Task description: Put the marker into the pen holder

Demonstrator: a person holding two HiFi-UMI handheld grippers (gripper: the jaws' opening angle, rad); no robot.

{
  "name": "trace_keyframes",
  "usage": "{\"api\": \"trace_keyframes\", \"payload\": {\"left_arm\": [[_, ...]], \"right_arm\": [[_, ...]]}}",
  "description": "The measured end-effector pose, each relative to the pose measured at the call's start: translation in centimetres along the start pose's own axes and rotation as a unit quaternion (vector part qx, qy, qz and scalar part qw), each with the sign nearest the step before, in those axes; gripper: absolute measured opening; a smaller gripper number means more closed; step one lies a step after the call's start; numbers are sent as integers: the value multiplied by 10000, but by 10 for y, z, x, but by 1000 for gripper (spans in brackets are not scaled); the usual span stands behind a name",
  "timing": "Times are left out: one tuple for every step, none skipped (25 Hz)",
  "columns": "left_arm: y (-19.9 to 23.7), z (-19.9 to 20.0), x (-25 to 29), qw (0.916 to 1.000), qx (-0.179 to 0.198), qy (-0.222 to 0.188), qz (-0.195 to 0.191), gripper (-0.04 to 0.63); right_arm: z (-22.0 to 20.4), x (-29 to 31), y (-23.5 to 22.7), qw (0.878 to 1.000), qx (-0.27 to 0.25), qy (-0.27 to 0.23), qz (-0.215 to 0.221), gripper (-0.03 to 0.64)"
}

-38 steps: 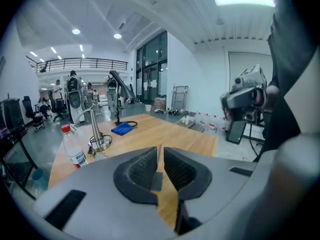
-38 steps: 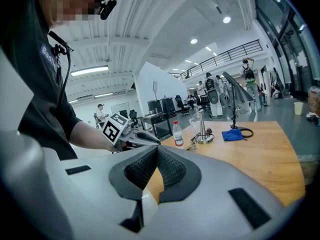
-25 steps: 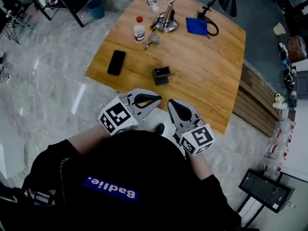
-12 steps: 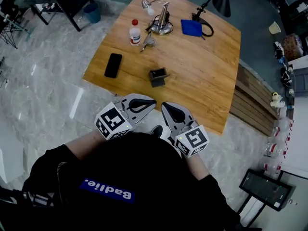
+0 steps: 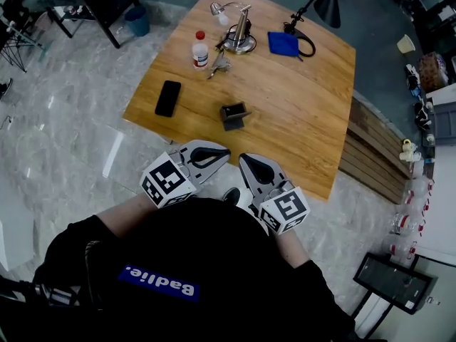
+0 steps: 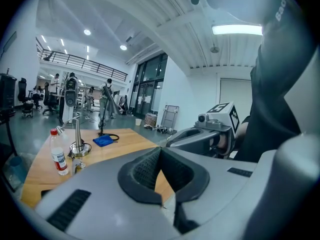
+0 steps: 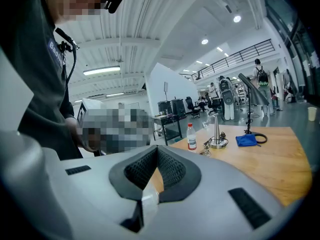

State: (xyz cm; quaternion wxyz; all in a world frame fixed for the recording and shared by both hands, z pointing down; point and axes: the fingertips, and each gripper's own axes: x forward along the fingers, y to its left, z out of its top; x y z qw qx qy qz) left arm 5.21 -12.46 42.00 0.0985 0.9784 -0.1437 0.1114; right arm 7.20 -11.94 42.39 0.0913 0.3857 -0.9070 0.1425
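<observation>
A small dark pen holder point(image 5: 234, 114) stands near the middle of the wooden table point(image 5: 306, 105). I cannot pick out a marker for certain; some small grey items point(image 5: 218, 64) lie beside a bottle. My left gripper point(image 5: 227, 150) and right gripper point(image 5: 241, 158) are held close to the person's chest, off the table's near edge, well short of the holder. Both are shut, with nothing between the jaws. In the left gripper view the left gripper point(image 6: 160, 150) has its jaws pressed together, and the right gripper point(image 7: 156, 149) shows the same in its own view. The holder is hidden behind the jaws in both gripper views.
A black phone point(image 5: 168, 97) lies at the table's left. At the far side are a white bottle with a red cap point(image 5: 200, 50), a metal stand point(image 5: 238, 33), a blue cloth point(image 5: 282, 42) and a black cable point(image 5: 311, 43). Marble floor surrounds the table; wooden slats run along its right.
The head view shifted slightly a second ago, then settled. Both grippers stay shut and in the same place near the body.
</observation>
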Motion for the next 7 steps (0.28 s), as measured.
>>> {"api": "trace_keyframes", "payload": {"left_arm": [[0,0,-1,10000,-3,2,14,9],[0,-1,-1,10000,-5,3,25,9],[1,-1,-1,10000,-4,2,34,9],[1,0,-1,10000,-3,2,41,9],[1,0,-2,10000,-4,6,47,9],[1,0,-2,10000,-5,12,54,9],[1,0,-3,10000,-7,20,61,9]], "right_arm": [[0,0,0,10000,-6,2,6,3],[0,-1,1,10000,-3,2,3,3],[-1,-1,1,10000,6,0,-3,3],[-1,-1,1,10000,12,-1,-7,3],[-1,-1,2,10000,17,0,-7,3],[-1,-1,3,10000,22,0,-4,3],[-1,-1,4,10000,27,0,0,3]]}}
